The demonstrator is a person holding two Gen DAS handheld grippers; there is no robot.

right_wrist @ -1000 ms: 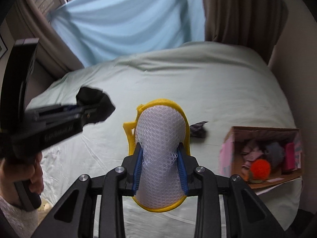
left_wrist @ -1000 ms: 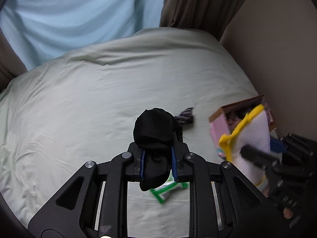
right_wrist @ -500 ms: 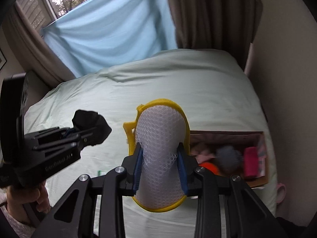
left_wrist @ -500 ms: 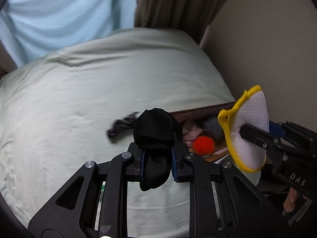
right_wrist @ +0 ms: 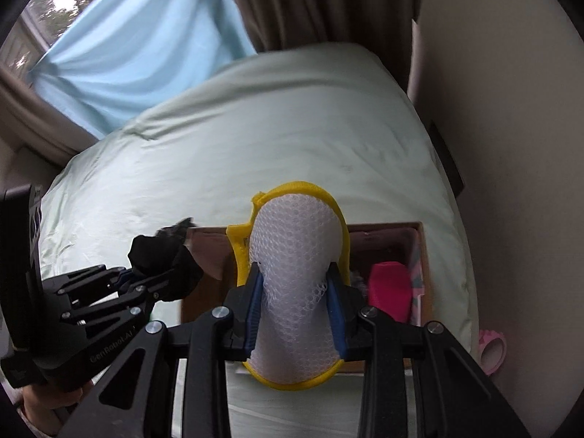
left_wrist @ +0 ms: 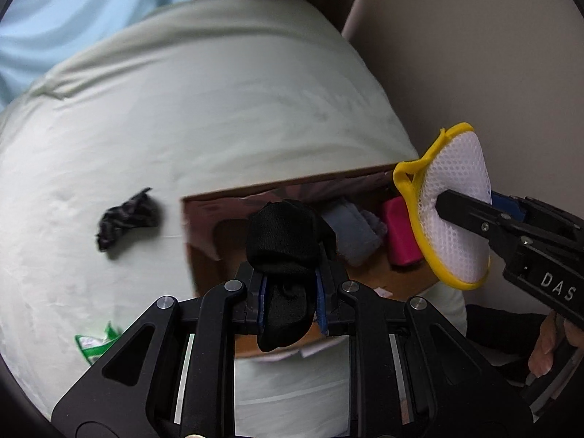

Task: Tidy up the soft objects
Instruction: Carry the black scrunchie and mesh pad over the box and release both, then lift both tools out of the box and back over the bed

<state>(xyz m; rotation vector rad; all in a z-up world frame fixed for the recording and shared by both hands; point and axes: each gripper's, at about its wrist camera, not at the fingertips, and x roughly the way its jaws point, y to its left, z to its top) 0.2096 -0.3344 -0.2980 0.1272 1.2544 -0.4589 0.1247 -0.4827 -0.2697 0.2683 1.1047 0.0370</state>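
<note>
A: Where does everything stand relative to the box (left_wrist: 277, 191)?

B: The left gripper (left_wrist: 290, 297) is closed tight on a black sock (left_wrist: 286, 241), bunched up between its pads and hanging over the box's near left part. The right gripper (right_wrist: 297, 306) is clamped on a white mesh sponge (right_wrist: 297, 255) with a yellow rim, held over the box's middle in its own view.

A: Why hold both up there?

B: My guess is both are poised for dropping in. The box already has soft things in it: a pink piece (left_wrist: 399, 233) toward its right end and something grey-blue (left_wrist: 352, 230) beside that. Pinching each at the waist leaves the bulk free, so a simple release should let them fall inside.

A: Anything left outside the box?

B: A dark scrap of cloth (left_wrist: 126, 217) lies on the bed (left_wrist: 219, 109) to the box's left, well apart from it. Nearer the camera, left of the box, there's a green-and-white item (left_wrist: 96, 341); it's blurred, so I can't say what it is.

A: And the room?

B: The box sits on the bed's pale green sheet, close to the edge that runs along a beige wall (right_wrist: 511, 146). Beyond the box, at the bed's far end, hang a brown curtain (right_wrist: 310, 3) and a light blue drape (right_wrist: 146, 58) over a window. Down beside the box's right end there's a pink ring-shaped object (right_wrist: 492, 350), apparently off the bed
</note>
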